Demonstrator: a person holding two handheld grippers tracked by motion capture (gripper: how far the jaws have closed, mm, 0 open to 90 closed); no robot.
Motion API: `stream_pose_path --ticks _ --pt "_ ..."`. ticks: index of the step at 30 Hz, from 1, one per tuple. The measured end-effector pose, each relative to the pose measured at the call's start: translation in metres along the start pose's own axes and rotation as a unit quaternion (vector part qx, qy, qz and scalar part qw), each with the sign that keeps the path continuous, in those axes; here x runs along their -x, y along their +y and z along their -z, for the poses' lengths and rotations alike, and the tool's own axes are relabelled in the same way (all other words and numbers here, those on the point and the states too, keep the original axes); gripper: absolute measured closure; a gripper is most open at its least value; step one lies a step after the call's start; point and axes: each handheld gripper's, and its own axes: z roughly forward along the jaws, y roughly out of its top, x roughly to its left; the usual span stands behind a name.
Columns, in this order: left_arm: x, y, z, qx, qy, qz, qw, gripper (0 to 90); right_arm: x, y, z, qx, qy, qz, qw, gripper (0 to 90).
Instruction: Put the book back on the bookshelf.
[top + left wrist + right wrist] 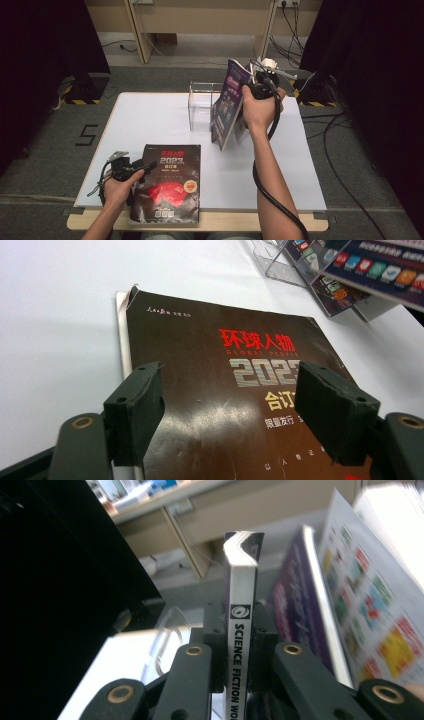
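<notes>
White tabletop (150, 120) on a grey carpeted floor, dark curtains both sides, wooden furniture legs at the back. Right gripper (260, 82) is pinching a thin purple-covered magazine (227, 102) by its white spine; in the right gripper view the spine (241, 630), printed "SCIENCE FICTION", is sitting clamped between the two black jaws, pages fanning loose to the right. Magazine is hanging mostly upright, lifted, lower corner looking near or at the table surface, just beside the clear acrylic file holder (201, 106) standing at the far middle of the table. Holder is looking empty, so nothing filed yet as far as can be judged. Left gripper (131, 170) is resting at the left edge of a dark glossy magazine with red and silver title lettering (170, 182), lying flat at the near edge of the table; in the left gripper view its jaws are spread apart over the cover (225, 390), not gripping. Judging progress: first magazine picked, insertion into the holder pending; second magazine untouched, whole second pick and place remaining.
</notes>
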Motion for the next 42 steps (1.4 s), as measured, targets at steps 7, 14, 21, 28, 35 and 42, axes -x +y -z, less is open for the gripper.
stream_pose_path --ticks 7,14,21,28,35,42 --pt "0.0 0.0 0.0 0.001 -0.001 0.001 1.0 26.8 -0.012 0.004 -0.005 0.072 0.001 0.026 0.9971 82.8" --pt "-0.001 0.001 0.0 0.002 -0.001 0.002 1.0 26.7 -0.019 -0.006 -0.021 0.101 0.001 0.032 0.9944 82.8" --pt "-0.002 0.001 0.0 0.002 -0.001 0.001 1.0 26.7 -0.016 -0.032 -0.039 0.109 -0.01 0.039 0.9932 82.7" --pt "-0.001 0.0 -0.001 0.0 -0.002 0.002 1.0 26.7 -0.015 -0.044 -0.04 0.101 -0.023 0.05 0.9934 80.7" --pt "-0.001 0.0 -0.001 0.001 -0.002 0.0 1.0 26.7 -0.005 -0.035 -0.027 0.032 -0.013 0.026 0.9991 70.5" --pt "0.001 -0.001 -0.002 -0.001 -0.002 0.0 1.0 26.7 0.007 -0.018 -0.01 0.0 -0.002 -0.003 1.0 67.1"
